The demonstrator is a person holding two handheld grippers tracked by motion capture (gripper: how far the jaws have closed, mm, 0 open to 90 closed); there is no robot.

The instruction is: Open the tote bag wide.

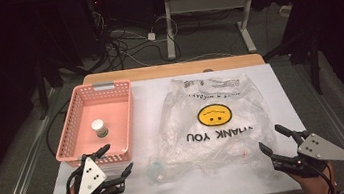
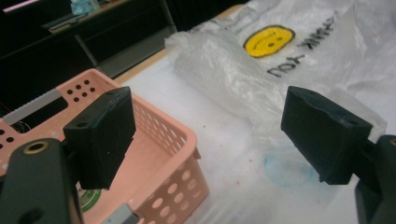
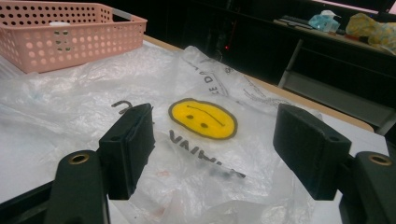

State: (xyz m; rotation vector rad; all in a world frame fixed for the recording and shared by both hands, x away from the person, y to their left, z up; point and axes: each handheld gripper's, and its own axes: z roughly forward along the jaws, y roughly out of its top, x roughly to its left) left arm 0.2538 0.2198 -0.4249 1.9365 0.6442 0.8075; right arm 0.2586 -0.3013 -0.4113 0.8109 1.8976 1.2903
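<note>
Left hand-held gripper (image 1: 116, 158) and right hand-held gripper (image 1: 273, 137) hover (jaws spread, gripping nothing).

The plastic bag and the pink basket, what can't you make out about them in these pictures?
- Plastic bag: the small print along its far edge is too small to read in the high view.
- Little bottle in the pink basket: label too small in the high view; in the left gripper view the left gripper's near jaw hides most of it.
- Something bluish under the bag's near corner: blurred by plastic.

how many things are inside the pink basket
1: a small white-capped jar with a green label stands upright on the floor of the pink perforated plastic basket, toward its near end. Nothing else shows inside it.
</note>
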